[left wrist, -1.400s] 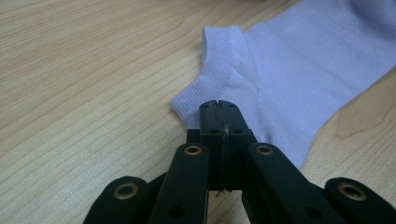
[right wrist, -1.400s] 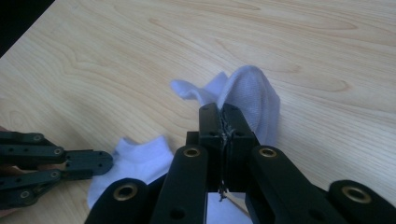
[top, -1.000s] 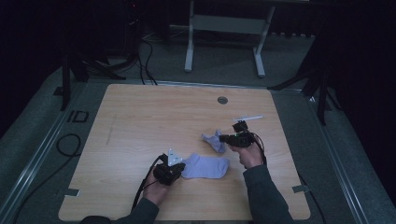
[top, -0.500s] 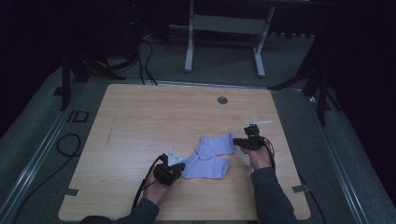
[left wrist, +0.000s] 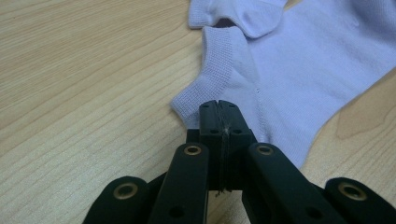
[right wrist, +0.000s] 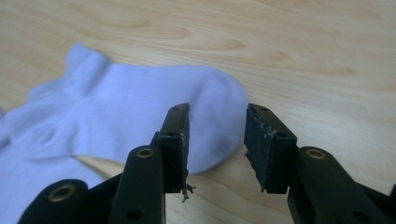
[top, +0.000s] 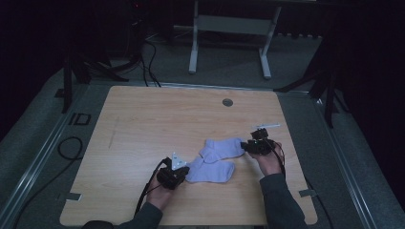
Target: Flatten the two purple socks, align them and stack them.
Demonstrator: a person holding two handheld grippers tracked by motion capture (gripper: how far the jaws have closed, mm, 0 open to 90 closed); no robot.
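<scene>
two pale lavender socks on the wooden counter (top: pixel 143 124), both toward the near side, a bit right of the middle. the near sock (top: pixel 212 171) lies flat, and the far sock (top: pixel 222 148) sits just behind it with their cuff ends overlapping/touching on the left.

left gripper (top: pixel 173 175) is at the near sock's left end, and in the left gripper view its fingers (left wrist: pixel 209 122) are pressed right together with the edge of that sock (left wrist: pixel 280 79) pinched between them, just below the ribbed cuff. sock looks flat on the wood otherwise.

right gripper (top: pixel 258 145) is over at the toe end of the far sock. in the right gripper view the fingers (right wrist: pixel 176 135) are spread apart with the rounded toe of the sock (right wrist: pixel 140 116) showing in the gap; can't tell whether they touch the fabric. that view is a bit blurry on the sock.

there's a small round grommet (top: pixel 228 102) in the counter near the far edge, well away from everything.
</scene>
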